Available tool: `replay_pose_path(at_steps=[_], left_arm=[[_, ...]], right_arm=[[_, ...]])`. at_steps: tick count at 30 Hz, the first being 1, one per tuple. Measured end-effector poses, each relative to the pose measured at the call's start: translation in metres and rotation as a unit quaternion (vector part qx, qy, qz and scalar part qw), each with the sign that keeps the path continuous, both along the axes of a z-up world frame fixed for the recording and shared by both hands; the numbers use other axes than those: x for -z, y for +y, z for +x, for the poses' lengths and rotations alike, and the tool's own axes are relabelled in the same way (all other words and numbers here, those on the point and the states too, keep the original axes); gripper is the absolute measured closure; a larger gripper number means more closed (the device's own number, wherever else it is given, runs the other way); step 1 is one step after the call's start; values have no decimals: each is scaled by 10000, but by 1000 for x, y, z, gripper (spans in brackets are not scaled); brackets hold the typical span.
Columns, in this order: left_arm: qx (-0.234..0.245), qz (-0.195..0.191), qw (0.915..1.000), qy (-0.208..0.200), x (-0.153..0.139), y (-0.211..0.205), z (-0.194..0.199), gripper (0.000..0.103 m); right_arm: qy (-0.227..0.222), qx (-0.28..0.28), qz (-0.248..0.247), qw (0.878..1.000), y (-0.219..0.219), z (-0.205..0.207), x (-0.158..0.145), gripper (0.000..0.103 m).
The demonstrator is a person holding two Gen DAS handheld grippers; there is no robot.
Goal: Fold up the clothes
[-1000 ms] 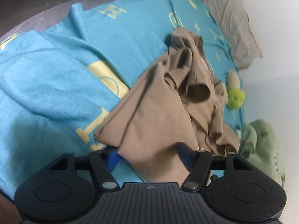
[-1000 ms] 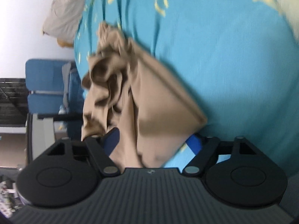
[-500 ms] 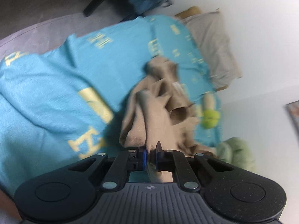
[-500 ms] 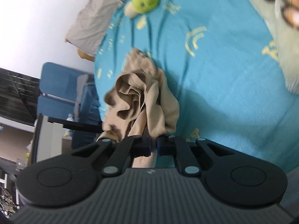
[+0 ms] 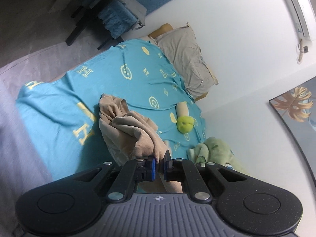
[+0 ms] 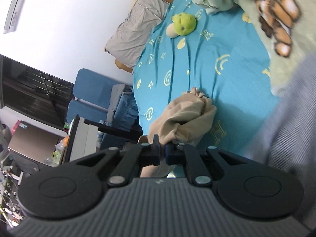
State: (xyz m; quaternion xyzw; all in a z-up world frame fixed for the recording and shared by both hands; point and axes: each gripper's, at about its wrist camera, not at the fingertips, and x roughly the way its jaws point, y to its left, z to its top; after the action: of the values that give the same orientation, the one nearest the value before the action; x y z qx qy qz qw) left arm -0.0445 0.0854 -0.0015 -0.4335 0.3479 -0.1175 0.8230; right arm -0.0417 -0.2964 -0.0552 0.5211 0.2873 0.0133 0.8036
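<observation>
Task progress: judged early. No fold is seen yet; the tan garment (image 5: 130,130) is bunched & creased, part lifted, its far end trailing on the bed. Spreading flat, aligning edges and all folds are taken to be still ahead.

Largest first. The bed (image 5: 59,118), covered w/ a teal sheet printed in yellow letters & smileys, fills the mid scene. A wide bare stretch of sheet is seen beyond the garment toward the pillow, so room for laying the cloth out is judged ample there. The near-left bed edge drops to grey floor; cloth laid close to it could slide off.

Along the wall side a green plush blanket (image 6: 276,19) is heaped, taking up that side; in the right view it lies near the garment, so a spread that way would be cramped. The grey pillow (image 5: 185,59) sits at the head, well apart. A small green plush toy (image 5: 184,123) lies between pillow & blanket, near the garment but not touching.

Left gripper (image 5: 159,166): nearly closed, tan fabric pinched between its blue pads. Right gripper (image 6: 161,154): likewise closed down on a fold of the same garment (image 6: 187,122). Which hem or corner is held cannot be told from either view.
</observation>
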Motion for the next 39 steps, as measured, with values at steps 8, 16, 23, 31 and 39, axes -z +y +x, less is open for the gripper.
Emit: replay_pose_path(at_steps=[8, 16, 23, 31, 39], left_arm=[[-280, 262, 9989, 277, 12, -2, 66, 94], [-348, 721, 9943, 710, 53, -14, 190, 93], [178, 1309, 9890, 663, 103, -29, 256, 88], [503, 1898, 9789, 567, 120, -44, 272, 88], [836, 2396, 9673, 20, 97, -59, 254, 39]], right_arm=[[209, -75, -112, 9997, 1, 69, 7, 95], [764, -148, -262, 9966, 3, 186, 44, 95], [1294, -264, -37, 9912, -10, 246, 110, 95], [1503, -524, -219, 9870, -11, 261, 126, 94], [939, -724, -576, 9913, -8, 244, 105, 85]])
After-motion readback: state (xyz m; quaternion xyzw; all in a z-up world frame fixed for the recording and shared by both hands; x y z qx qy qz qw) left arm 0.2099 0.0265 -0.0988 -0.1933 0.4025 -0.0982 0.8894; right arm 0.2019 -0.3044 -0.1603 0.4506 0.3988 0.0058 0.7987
